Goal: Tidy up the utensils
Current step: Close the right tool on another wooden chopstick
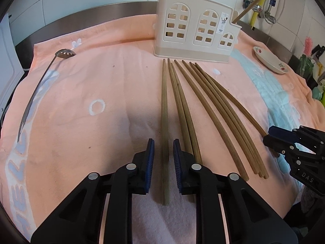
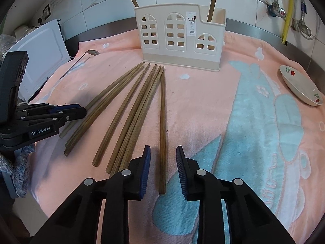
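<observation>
A peach towel (image 1: pixel 91 85) with pale blue figures covers the surface, and a fan of brown wooden chopsticks (image 1: pixel 205 109) lies on it, thin ends pointing far toward a cream plastic utensil holder (image 1: pixel 195 26) with arched cut-out windows. Two more sticks already stand in the holder (image 2: pixel 178 34), one leaning out at its left end, one rising from the lower right compartment.

The left gripper (image 1: pixel 163 148) sits low over the near end of the leftmost chopstick (image 1: pixel 164 122), its jaws parted a little wider than the stick, blue pads either side and not visibly touching it. The stick lies flat between them.

The right gripper (image 2: pixel 163 154) straddles the near end of the rightmost chopstick (image 2: pixel 163 122) in the same way, jaws apart with clear towel showing on both sides, holding nothing. From its camera the left gripper (image 2: pixel 67 111) shows side-on at the left edge of the fan.

A slotted metal ladle (image 1: pixel 36 93) lies on the far left of the towel, well apart from the sticks. A white dish (image 2: pixel 300 87) painted with small red fruit rests tilted at the far right edge. Behind, white tiles and a yellow hose (image 2: pixel 287 18) with metal valves.
</observation>
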`<state>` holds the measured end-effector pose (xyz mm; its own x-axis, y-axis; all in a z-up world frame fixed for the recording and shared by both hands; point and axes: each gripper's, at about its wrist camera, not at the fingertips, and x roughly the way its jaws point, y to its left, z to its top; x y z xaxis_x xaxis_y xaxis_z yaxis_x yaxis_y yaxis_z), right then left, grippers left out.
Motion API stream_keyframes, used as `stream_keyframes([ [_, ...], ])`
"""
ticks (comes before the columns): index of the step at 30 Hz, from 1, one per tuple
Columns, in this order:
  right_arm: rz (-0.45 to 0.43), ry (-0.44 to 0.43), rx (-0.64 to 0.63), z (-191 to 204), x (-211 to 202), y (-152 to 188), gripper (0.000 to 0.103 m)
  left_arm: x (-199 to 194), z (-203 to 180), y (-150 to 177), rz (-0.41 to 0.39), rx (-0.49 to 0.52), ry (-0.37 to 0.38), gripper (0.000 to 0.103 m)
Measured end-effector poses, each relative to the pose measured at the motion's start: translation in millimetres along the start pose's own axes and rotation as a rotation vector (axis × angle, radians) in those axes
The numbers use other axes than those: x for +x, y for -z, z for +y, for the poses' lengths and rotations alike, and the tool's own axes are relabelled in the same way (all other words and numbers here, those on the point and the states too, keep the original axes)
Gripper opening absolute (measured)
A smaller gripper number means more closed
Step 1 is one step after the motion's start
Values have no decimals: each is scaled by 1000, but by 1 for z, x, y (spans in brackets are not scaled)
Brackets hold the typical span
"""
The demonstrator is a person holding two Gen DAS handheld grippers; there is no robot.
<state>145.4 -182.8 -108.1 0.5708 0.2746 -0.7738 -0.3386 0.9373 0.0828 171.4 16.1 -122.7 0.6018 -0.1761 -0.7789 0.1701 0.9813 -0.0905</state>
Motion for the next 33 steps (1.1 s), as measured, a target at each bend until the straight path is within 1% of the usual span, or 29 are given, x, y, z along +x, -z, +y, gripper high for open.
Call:
stream_keyframes([
  [9,11,1,-8,2,6,-1,19,6,0,-2,2,4,8,13],
  [14,12,7,-12,2,7,-1,17,7,-1,-3,0,10,10,13],
  [21,11,0,9,-5,8,-2,12,7,-5,-3,-3,15,22,13],
  [26,12,12,-6,-3,8,-3,12,6,-9,-2,-1,25,28,13],
  [33,9,43,-47,3,10,-1,11,10,-8,-3,5,21,18,13],
])
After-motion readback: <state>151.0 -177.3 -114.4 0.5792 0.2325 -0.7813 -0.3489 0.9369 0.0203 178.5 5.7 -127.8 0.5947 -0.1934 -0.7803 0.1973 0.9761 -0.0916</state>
